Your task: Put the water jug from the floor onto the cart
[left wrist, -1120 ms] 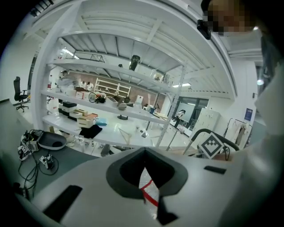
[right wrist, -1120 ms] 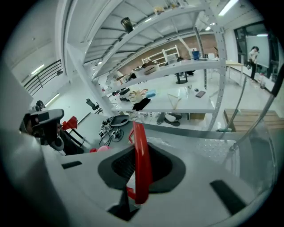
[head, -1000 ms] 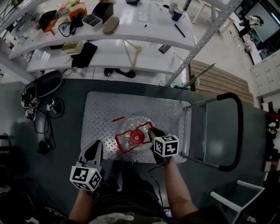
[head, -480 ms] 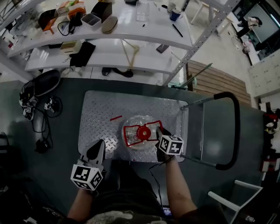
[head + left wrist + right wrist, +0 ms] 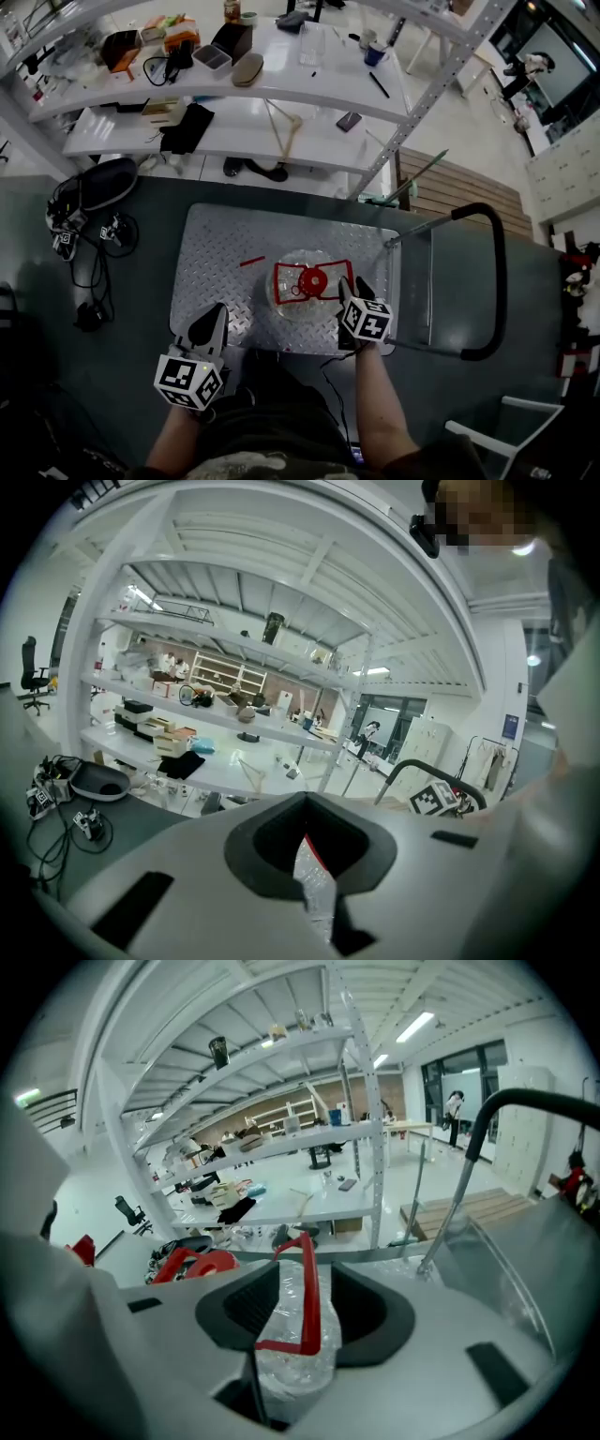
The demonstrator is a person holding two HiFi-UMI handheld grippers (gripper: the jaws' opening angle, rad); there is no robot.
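The clear water jug (image 5: 302, 302) with a red cap (image 5: 312, 279) and a red handle (image 5: 337, 265) stands on the cart's metal deck (image 5: 225, 248). My right gripper (image 5: 347, 286) is at the jug's right side. Its jaws are opening, and the red handle (image 5: 309, 1288) lies between them with a gap on either side. The jug's clear body (image 5: 291, 1363) and red cap (image 5: 202, 1263) show beyond them. My left gripper (image 5: 211, 319) hovers over the deck's near left corner, shut and apart from the jug. A strip of the jug (image 5: 314, 883) shows past its jaws.
The cart's black push handle (image 5: 497, 281) rises at the right. White shelving (image 5: 234, 122) with boxes and tools stands beyond the cart. Cables (image 5: 84, 234) and a black pad (image 5: 103, 178) lie on the floor at the left. A wooden pallet (image 5: 469, 173) lies at the right.
The right gripper has moved right with the jug's handle, which swung from tilted to level, and its jaws have loosened off it. The left gripper has barely moved.
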